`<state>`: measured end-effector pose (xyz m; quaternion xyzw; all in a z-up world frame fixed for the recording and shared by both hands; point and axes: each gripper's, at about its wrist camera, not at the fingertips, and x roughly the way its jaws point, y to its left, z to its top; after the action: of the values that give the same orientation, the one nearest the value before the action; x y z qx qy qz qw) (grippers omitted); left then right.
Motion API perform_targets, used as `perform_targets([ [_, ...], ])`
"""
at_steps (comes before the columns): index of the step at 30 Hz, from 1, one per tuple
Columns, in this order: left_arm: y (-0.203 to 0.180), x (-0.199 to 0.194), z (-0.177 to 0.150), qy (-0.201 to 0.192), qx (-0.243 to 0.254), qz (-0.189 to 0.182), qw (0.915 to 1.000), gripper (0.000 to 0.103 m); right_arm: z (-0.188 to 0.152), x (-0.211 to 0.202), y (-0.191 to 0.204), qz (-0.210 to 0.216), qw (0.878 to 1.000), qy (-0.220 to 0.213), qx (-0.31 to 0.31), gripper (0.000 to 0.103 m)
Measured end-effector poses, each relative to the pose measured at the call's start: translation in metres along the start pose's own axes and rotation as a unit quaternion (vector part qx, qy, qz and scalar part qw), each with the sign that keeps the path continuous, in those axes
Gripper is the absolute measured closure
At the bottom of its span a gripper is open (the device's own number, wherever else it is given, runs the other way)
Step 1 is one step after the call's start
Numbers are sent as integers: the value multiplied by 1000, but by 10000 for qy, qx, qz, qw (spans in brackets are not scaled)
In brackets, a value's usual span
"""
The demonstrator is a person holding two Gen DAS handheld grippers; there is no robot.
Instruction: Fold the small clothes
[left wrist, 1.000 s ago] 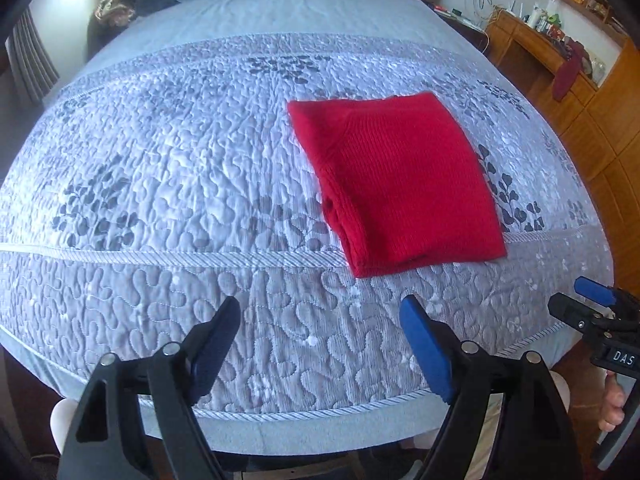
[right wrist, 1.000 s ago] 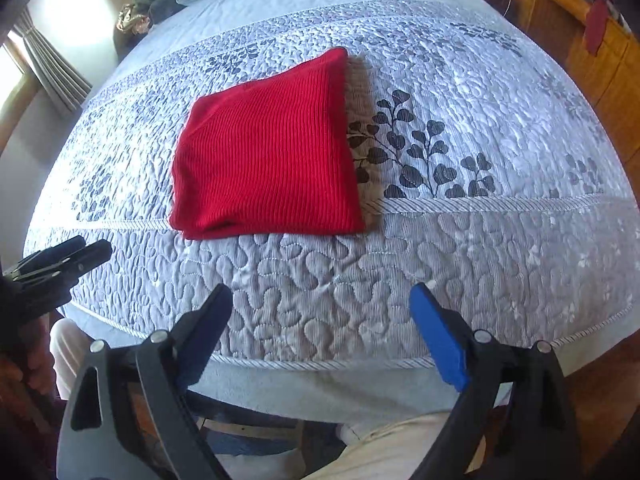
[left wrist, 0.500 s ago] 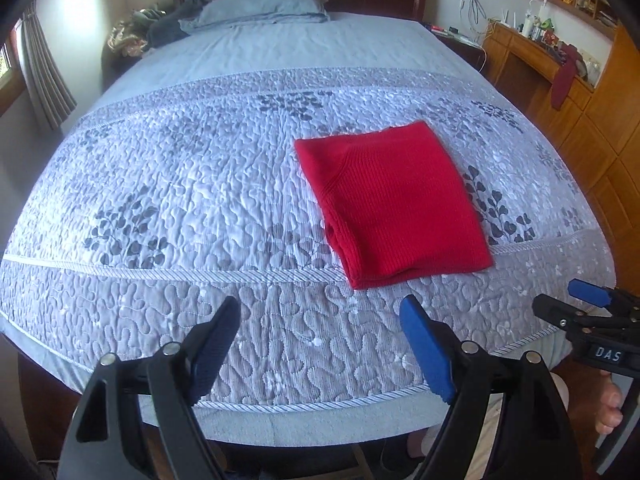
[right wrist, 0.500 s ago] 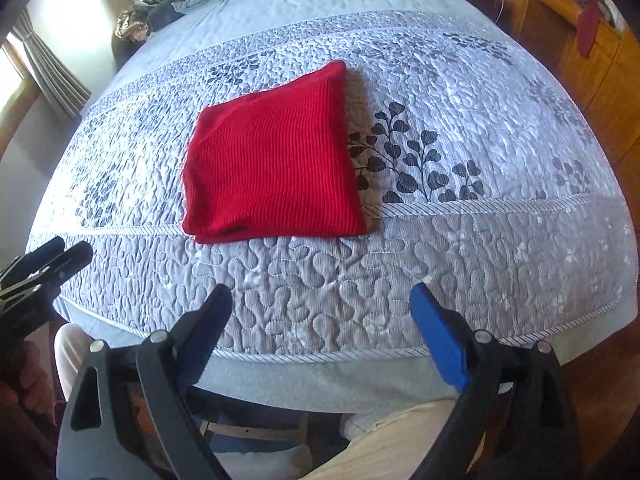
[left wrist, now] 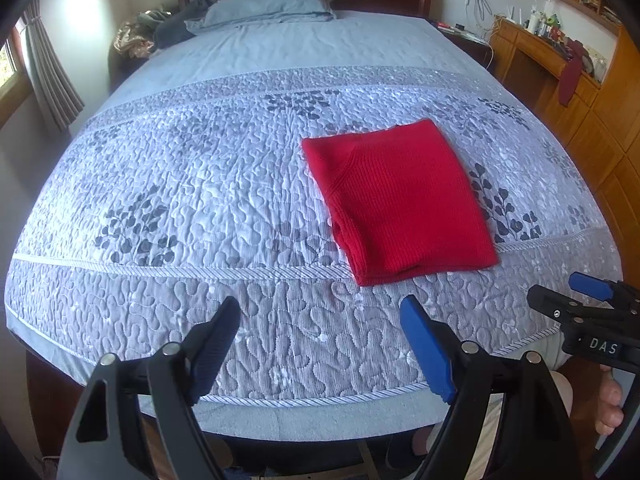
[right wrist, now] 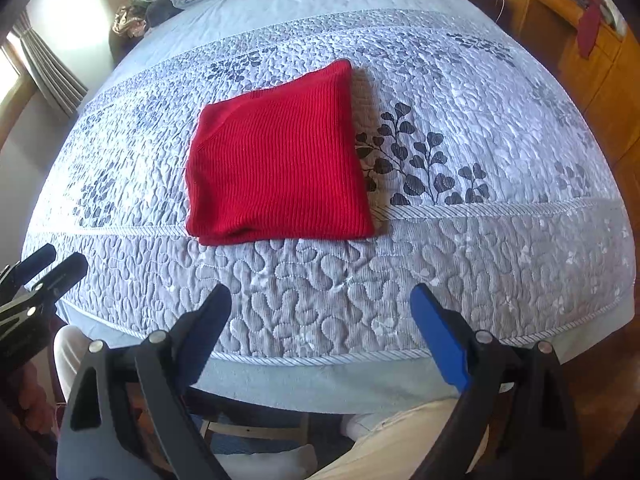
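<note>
1. The left gripper (left wrist: pixel 320 320), a black two-finger clamp with blue pads, hangs with jaws spread wide and nothing between them, above the near border of the bed; the right gripper (right wrist: pixel 322 308), its twin, is likewise wide apart and empty, over the same border.
2. Both tools point down at the grey-blue quilted bedspread with a leaf print (left wrist: pixel 200 184); neither touches the cloth.
3. Beyond the fingertips lies the red ribbed knit garment (left wrist: pixel 400 200), folded into a flat, roughly square packet on the bedspread; its near edge crosses the corded seam (right wrist: pixel 480 210) that runs across the quilt.
4. From the left tool the packet lies ahead and to the right; from the right tool it lies ahead and to the left (right wrist: pixel 276 160); it sits between the two, well apart from each, and neither hand looks clearly nearer.
5. The packet's slightly longer side runs away from the person toward the blue-grey pillow (left wrist: pixel 272 6); the thick, layered fold faces the grippers.
6. Judgement: the fold looks finished; any further move would begin at that near edge.
</note>
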<state>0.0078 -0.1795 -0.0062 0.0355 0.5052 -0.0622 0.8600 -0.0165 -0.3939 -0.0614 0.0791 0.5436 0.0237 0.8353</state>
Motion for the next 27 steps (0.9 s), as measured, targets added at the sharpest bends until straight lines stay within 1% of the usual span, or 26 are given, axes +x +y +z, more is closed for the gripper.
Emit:
perform_targets([
  [5,-2,6,1,58,-8,-5,10000,21,3,1,-2,-19,10000,-8,-18,13],
  [11,-11,10,1,123,101,-25,9999,21,3,5,-5,-2,10000,36,-18,13],
  [27,-16,14,-1,144,169,-23,9998,21,1,8,-5,49,10000,75,-23,13],
])
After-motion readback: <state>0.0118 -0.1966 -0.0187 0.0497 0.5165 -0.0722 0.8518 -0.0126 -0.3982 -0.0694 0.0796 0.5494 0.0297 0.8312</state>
